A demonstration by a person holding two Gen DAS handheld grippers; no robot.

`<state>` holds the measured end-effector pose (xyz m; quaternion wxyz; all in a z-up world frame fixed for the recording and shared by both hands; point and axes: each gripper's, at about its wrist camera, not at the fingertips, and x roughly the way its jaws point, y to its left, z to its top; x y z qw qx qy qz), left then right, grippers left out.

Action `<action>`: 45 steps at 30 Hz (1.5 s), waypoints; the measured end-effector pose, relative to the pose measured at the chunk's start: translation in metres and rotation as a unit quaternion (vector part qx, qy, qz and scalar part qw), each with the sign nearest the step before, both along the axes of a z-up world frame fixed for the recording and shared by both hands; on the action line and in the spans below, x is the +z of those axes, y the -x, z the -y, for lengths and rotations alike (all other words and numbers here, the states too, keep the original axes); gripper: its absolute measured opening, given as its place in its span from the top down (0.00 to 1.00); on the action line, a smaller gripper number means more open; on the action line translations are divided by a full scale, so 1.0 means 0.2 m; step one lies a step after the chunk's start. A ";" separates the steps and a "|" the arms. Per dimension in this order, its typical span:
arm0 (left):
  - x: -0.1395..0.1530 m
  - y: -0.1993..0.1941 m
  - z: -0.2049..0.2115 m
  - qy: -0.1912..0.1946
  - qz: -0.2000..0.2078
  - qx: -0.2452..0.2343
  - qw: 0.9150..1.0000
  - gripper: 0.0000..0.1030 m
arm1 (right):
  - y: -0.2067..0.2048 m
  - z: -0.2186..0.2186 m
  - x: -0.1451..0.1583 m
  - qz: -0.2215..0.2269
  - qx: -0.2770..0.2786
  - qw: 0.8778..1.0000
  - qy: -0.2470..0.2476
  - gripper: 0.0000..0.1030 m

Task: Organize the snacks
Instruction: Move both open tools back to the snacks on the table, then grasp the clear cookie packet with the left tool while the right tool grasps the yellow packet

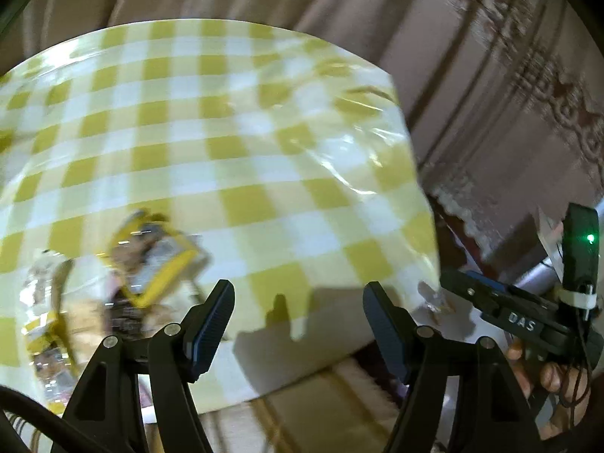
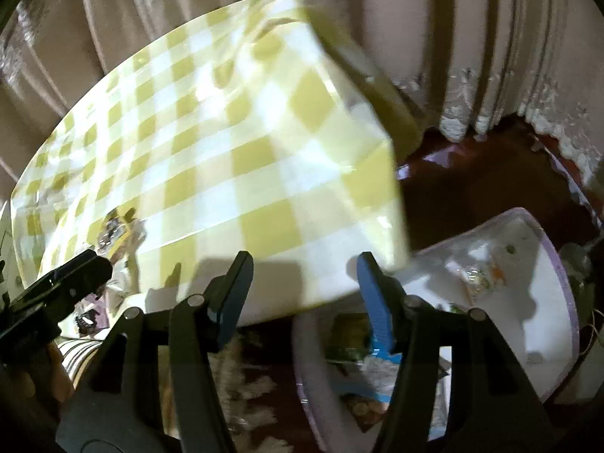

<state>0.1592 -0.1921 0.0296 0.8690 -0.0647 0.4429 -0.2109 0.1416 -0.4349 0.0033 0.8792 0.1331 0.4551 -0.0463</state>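
Observation:
Blurred snack packets [image 1: 151, 264] with yellow edges lie on the checked tablecloth near its front left, with another clear packet [image 1: 45, 321] beside them. My left gripper [image 1: 298, 321] hangs open over the table's front edge, right of those packets, with nothing between its fingers. In the right wrist view my right gripper [image 2: 302, 294] stands open and holds nothing, over the table's corner and the rim of a white tub [image 2: 547, 321]. Several packets [image 2: 370, 373] lie inside the tub. The table packets [image 2: 117, 230] show small at the left.
The yellow-and-white checked table [image 1: 245, 132] fills both views, with beige curtains [image 2: 415, 19] behind it. The tub sits lower than the table, off its right corner, on dark red floor [image 2: 472, 188]. A hand [image 1: 558, 377] holds the right gripper [image 1: 509, 313]; the left gripper [image 2: 68, 279] shows at the left.

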 end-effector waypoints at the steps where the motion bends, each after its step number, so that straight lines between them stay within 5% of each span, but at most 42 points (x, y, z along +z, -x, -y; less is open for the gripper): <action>1: 0.00 -0.01 -0.04 0.000 0.000 0.008 1.000 0.31 | -0.01 -0.03 0.00 -0.001 0.007 1.000 -0.001 0.40; 22: -0.14 -0.16 -0.83 -0.052 -0.034 0.148 0.987 0.31 | -0.28 -0.69 0.00 0.005 0.141 0.990 0.000 0.37; 33: -0.27 -0.24 -0.96 -0.039 -0.077 0.161 0.983 0.31 | -0.44 -1.03 -0.05 0.004 0.217 0.976 0.015 0.33; 45: -0.33 -0.32 -0.99 -0.089 -0.076 0.171 0.978 0.29 | -0.60 -1.25 -0.20 -0.024 0.272 0.961 0.038 0.32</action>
